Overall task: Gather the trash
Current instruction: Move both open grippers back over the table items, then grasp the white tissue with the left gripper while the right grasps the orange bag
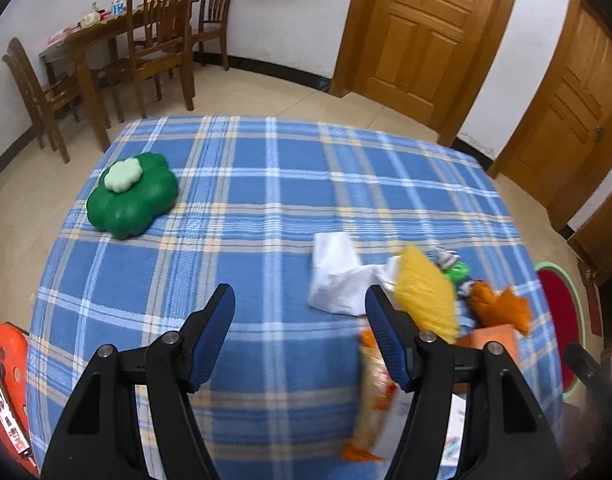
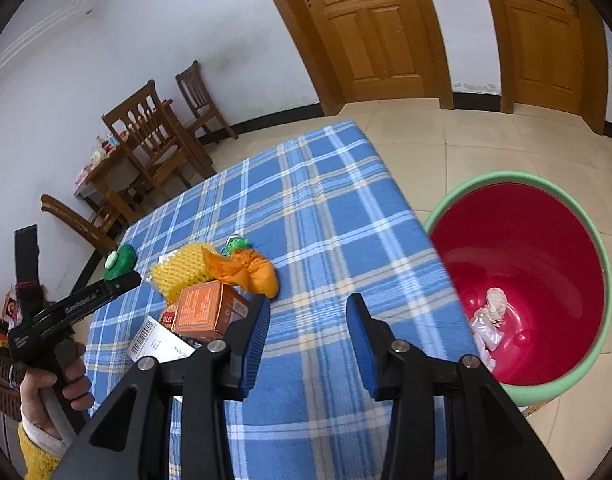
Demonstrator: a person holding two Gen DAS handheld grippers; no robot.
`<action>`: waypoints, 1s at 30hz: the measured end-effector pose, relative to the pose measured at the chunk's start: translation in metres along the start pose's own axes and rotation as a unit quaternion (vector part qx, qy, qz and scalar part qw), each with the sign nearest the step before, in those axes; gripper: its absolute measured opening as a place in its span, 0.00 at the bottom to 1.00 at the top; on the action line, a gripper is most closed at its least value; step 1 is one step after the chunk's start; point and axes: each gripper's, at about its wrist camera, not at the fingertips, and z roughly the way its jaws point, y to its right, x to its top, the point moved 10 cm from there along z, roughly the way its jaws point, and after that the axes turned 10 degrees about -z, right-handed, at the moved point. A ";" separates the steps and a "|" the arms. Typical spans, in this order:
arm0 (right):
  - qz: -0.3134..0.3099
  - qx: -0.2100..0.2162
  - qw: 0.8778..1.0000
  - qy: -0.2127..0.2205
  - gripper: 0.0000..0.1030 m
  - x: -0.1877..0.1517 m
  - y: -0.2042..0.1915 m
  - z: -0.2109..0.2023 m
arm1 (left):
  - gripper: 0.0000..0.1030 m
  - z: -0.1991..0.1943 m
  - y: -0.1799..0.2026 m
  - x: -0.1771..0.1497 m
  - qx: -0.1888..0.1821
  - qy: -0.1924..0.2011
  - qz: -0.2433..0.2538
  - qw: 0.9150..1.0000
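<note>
A trash pile lies on the blue plaid table (image 1: pixel 266 208): white tissue (image 1: pixel 337 276), yellow foam net (image 1: pixel 425 288), orange peel (image 1: pixel 501 304), an orange box (image 1: pixel 497 336) and a snack wrapper (image 1: pixel 373 392). My left gripper (image 1: pixel 300 312) is open and empty just left of the pile. In the right wrist view my right gripper (image 2: pixel 307 320) is open and empty over the table (image 2: pixel 325 208), right of the orange box (image 2: pixel 208 312), foam net (image 2: pixel 182 268) and peel (image 2: pixel 250 272). The red bin (image 2: pixel 545 232) with crumpled trash (image 2: pixel 491 316) stands on the floor to the right.
A green clover-shaped box (image 1: pixel 132 196) sits at the table's far left. A white receipt (image 2: pixel 158 344) lies by the orange box. Wooden chairs and a table (image 1: pixel 118 56) stand at the back left, wooden doors (image 1: pixel 421 36) behind. An orange stool (image 1: pixel 6 384) is at the left.
</note>
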 end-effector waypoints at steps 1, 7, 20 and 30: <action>-0.002 0.000 1.000 -0.003 0.42 0.000 -0.001 0.003 | 0.65 0.004 -0.001 0.000 0.001 -0.003 -0.001 1.000; -0.027 0.000 0.999 -0.027 0.42 0.000 -0.014 0.025 | 0.65 0.025 0.000 -0.003 -0.009 -0.024 -0.004 1.000; -0.083 0.008 0.995 -0.055 0.42 0.009 -0.037 0.062 | 0.50 0.045 0.026 -0.005 -0.048 -0.036 0.009 0.998; -0.086 0.027 0.995 -0.053 0.42 0.021 -0.046 0.079 | 0.26 0.047 0.034 -0.006 -0.078 -0.037 0.003 0.996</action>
